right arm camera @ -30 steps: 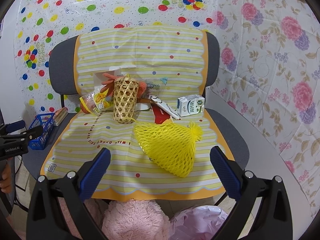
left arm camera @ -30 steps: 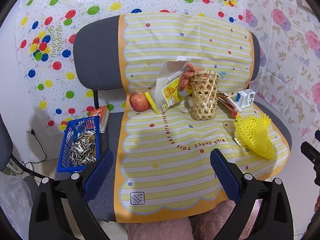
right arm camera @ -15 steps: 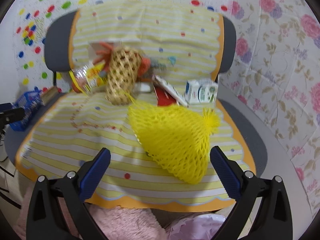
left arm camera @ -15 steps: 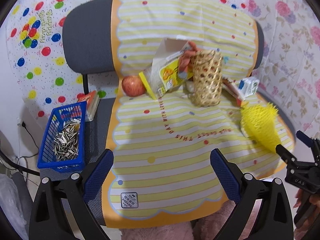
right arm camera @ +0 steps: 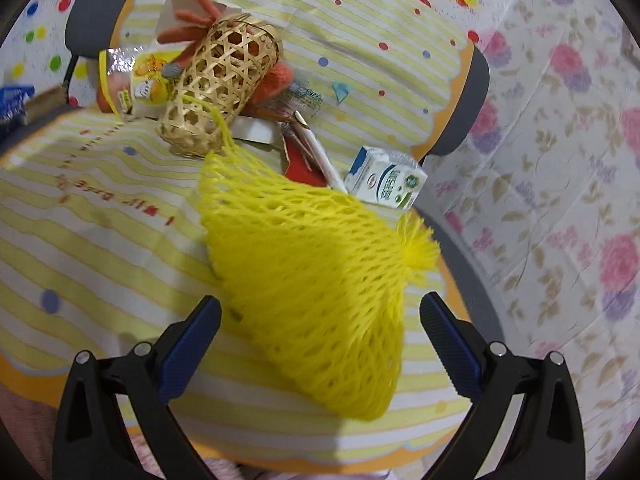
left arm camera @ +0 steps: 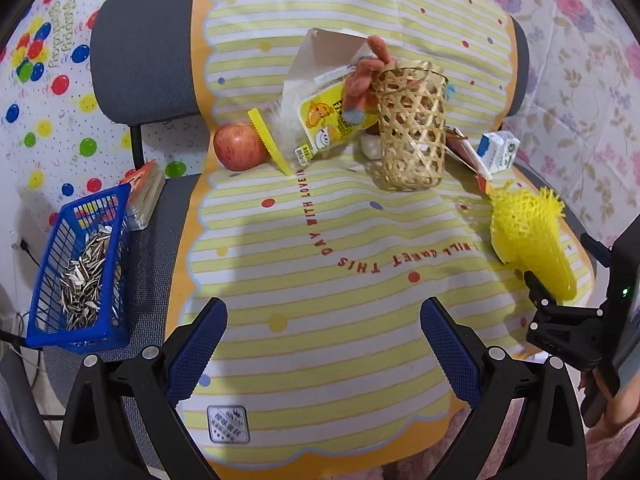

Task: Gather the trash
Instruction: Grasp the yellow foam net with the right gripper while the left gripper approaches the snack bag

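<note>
A yellow foam fruit net lies on the striped yellow mat over the chair seat; it also shows in the left wrist view. My right gripper is open, its blue pads on either side of the net's near part. Behind it lie a small milk carton, a red wrapper, a woven bamboo cup and a yellow snack bag. My left gripper is open and empty above the mat's front. The right gripper's black body shows at the left view's right edge.
A red apple sits left of the snack bag. A blue wire basket with sunflower seed shells stands on the seat's left edge, beside a small box. An orange plush toy leans by the cup. Patterned sheets cover the walls.
Both grippers have moved forward and down toward the seat. The right gripper has closed in on the yellow net, which now sits between its open fingers.
</note>
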Demonstrator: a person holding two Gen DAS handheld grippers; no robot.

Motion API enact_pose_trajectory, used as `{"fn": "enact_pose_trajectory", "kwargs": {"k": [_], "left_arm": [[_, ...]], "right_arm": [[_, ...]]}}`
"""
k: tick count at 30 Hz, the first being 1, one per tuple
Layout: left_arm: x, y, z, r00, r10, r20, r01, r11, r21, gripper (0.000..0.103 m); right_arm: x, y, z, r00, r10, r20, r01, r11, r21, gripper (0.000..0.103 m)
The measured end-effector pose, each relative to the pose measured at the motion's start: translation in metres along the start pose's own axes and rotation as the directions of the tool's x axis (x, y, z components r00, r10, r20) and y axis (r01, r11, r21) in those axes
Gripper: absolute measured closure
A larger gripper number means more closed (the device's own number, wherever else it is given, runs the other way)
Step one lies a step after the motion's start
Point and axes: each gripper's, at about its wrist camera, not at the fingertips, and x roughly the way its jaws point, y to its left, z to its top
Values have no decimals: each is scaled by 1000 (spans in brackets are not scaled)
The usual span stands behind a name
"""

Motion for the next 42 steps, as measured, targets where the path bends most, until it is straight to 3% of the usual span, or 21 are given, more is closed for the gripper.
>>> {"fn": "enact_pose_trajectory", "kwargs": {"k": [2,6,8,10,11,12,16,20,23,30,42], "left_arm": [[2,1,3,1000,14,15,-14,1000,1,7],[7,2,10,998,41,38,-41,999,3,7],[7,2,13,998,36,45,-36,999,4,7],[8,2,16,998,36,55,-37,999,11,7],[8,3,17,998,36,57,-37,999,14,7],[8,4,18,997,37,61,-38,999,15,7],[13,14,30,996,63,59,-63,998,2,8],[17,25,45,996,57,73,-55,998,-26,8],[22,29,59,994,47,98,-45,999,-26,8],[46,35,97,986,60,158,-54,998,-45,9],[112,36,138,984,55,169,-53,998,-19,12]], "right_arm": [[5,2,1,1000,-19,7,19,999,-40,6],[16,18,3,995,-92,28,95,982,-161,18],[16,20,6,995,-92,44,98,981,-167,25],[14,20,10,990,-127,60,136,974,-179,46],[12,18,12,989,-131,64,140,974,-176,67],[8,11,16,992,-111,63,119,983,-141,79],[-17,-29,30,994,52,91,-59,995,75,80],[-47,-69,43,962,195,193,-239,940,243,87],[-61,-86,48,934,252,255,-326,893,311,89],[-58,-97,48,914,307,265,-391,840,377,89],[-25,-93,30,918,357,175,-398,821,410,89]]}}
